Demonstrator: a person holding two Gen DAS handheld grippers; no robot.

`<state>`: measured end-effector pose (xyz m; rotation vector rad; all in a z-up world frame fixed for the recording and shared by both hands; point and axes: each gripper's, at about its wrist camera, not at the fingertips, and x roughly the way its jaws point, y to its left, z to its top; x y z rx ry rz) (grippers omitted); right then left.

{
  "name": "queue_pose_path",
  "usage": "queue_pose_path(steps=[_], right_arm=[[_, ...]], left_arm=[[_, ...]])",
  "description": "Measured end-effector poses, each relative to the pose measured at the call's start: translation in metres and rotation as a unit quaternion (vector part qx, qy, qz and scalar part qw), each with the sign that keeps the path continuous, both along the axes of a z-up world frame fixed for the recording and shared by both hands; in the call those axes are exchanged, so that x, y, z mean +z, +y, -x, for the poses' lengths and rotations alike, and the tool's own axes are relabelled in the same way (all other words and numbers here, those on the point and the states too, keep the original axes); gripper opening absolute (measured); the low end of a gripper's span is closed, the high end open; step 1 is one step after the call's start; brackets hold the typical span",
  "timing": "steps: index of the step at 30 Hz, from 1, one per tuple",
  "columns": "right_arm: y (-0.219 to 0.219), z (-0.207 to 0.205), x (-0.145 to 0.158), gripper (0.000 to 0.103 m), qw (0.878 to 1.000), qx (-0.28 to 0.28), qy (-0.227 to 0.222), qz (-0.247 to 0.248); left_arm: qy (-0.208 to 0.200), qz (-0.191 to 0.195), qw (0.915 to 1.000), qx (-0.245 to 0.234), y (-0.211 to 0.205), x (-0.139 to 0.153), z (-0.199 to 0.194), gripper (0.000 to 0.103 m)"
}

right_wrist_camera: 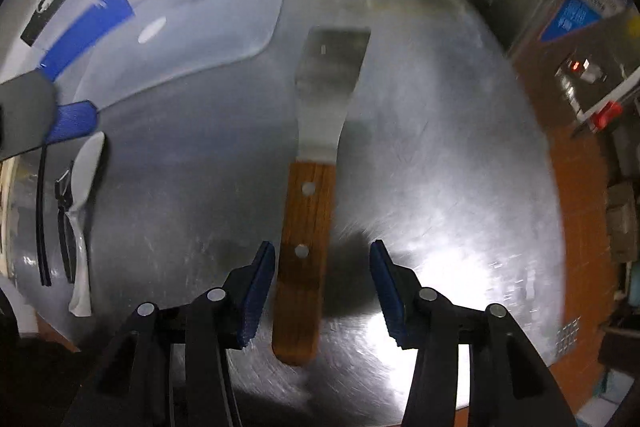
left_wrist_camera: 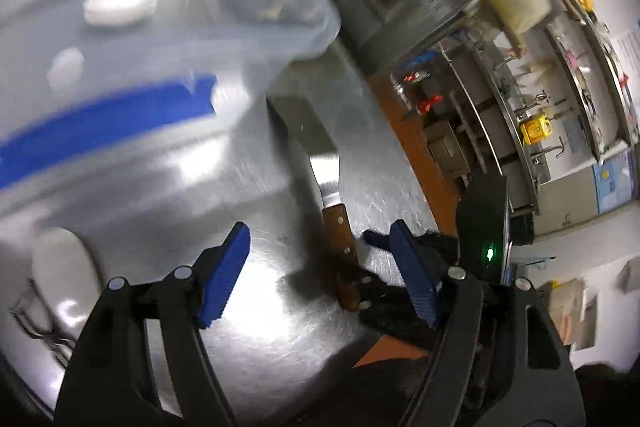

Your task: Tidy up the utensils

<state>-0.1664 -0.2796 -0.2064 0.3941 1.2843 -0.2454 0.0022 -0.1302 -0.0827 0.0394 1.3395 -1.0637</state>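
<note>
wood-handled spatula (right_wrist_camera: 316, 187) logged flat on steel counter (right_wrist_camera: 440, 207) beside clear bin (right_wrist_camera: 180, 39), handle straddled by right gripper (right_wrist_camera: 322, 291) w/ jaws apart, left gripper (left_wrist_camera: 320, 275) also held apart nearby; step judged pre-grasp, closure on handle reqd next.

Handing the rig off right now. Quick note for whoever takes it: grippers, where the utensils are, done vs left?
Right gripper: jaws open, straddling the wooden handle of the spatula, not closed on it.
Left gripper: jaws open, empty, above the steel table.
Spatula lies flat on the table, blade toward the clear plastic bin.
White spoon and black tongs-like utensil lie on the table's left side in the right wrist view.
Done: no utensil seen put away; bin contents unclear.
Left: grasp spatula, place it, then the others.
</note>
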Motion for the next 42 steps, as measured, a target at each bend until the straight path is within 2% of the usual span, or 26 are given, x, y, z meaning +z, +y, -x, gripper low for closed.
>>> queue_pose_path(steps=[1,2,5,10,13,15,16,17,18,21,24,25,27,29,31,34,36,38,41,42], right_arm=[[-0.001,0.002,0.001,0.028,1.000,0.001,-0.015,0.007],[-0.002,0.003,0.001,0.026,1.000,-0.001,-0.015,0.004],[-0.008,0.018,-0.004,0.026,0.999,-0.006,-0.026,-0.039],[-0.020,0.045,-0.013,0.026,0.990,0.004,-0.050,-0.132],[-0.022,0.055,-0.014,0.026,0.987,0.018,-0.057,-0.149],[-0.021,0.060,-0.014,0.026,0.987,0.026,-0.059,-0.150],[-0.020,0.062,-0.015,0.026,0.986,0.030,-0.060,-0.150],[-0.023,0.062,-0.014,0.026,0.986,0.032,-0.060,-0.149],[-0.025,0.063,-0.014,0.026,0.987,0.033,-0.060,-0.148],[-0.029,0.070,-0.012,0.026,0.986,0.030,-0.066,-0.149],[-0.029,0.074,0.014,0.026,0.986,0.031,-0.091,-0.136],[-0.028,0.082,0.025,0.026,0.986,0.036,-0.101,-0.127],[-0.024,0.082,0.067,0.026,0.984,0.057,-0.141,-0.093],[-0.020,0.075,0.100,0.026,0.979,0.074,-0.176,-0.073],[-0.019,0.059,0.132,0.026,0.972,0.096,-0.207,-0.059],[-0.010,0.006,0.170,0.026,0.962,0.135,-0.232,-0.045],[-0.005,-0.040,0.182,0.026,0.959,0.158,-0.230,-0.041],[-0.001,-0.093,0.180,0.026,0.961,0.172,-0.212,-0.040],[0.003,-0.154,0.166,0.026,0.967,0.178,-0.176,-0.042],[0.003,-0.173,0.158,0.026,0.969,0.180,-0.160,-0.050]], left_arm=[[0.007,-0.003,1.0000,0.004,-0.006,-0.007,-0.002,0.069],[0.008,-0.004,0.9999,0.007,-0.012,-0.014,-0.004,0.069],[0.046,0.003,0.9986,0.028,-0.031,-0.032,-0.006,0.069],[0.101,-0.004,0.9945,0.028,-0.058,-0.067,0.000,0.069],[0.125,-0.012,0.9918,0.024,-0.075,-0.086,0.005,0.069],[0.123,-0.014,0.9921,0.023,-0.085,-0.094,0.010,0.067],[0.119,-0.012,0.9926,0.024,-0.089,-0.094,0.012,0.052],[0.120,-0.011,0.9925,0.023,-0.091,-0.095,0.014,0.029],[0.125,-0.013,0.9919,0.022,-0.093,-0.097,0.016,0.020],[0.135,-0.007,0.9906,0.023,-0.088,-0.095,0.019,0.014],[0.117,0.017,0.9929,0.010,-0.081,-0.066,0.024,0.012],[0.102,0.035,0.9941,0.003,-0.078,-0.047,0.025,0.012],[0.068,0.069,0.9953,-0.007,-0.070,-0.008,0.024,0.012],[0.027,0.115,0.9929,-0.015,-0.059,0.040,0.019,0.012],[-0.018,0.148,0.9887,-0.017,-0.047,0.088,0.003,0.012],[-0.064,0.148,0.9867,0.019,-0.029,0.130,-0.040,0.012],[-0.072,0.137,0.9871,0.041,-0.020,0.142,-0.074,0.012],[-0.068,0.118,0.9889,0.061,-0.016,0.143,-0.116,0.012],[-0.054,0.076,0.9916,0.089,-0.014,0.124,-0.173,0.012],[-0.044,0.054,0.9929,0.096,-0.017,0.110,-0.192,0.012]])
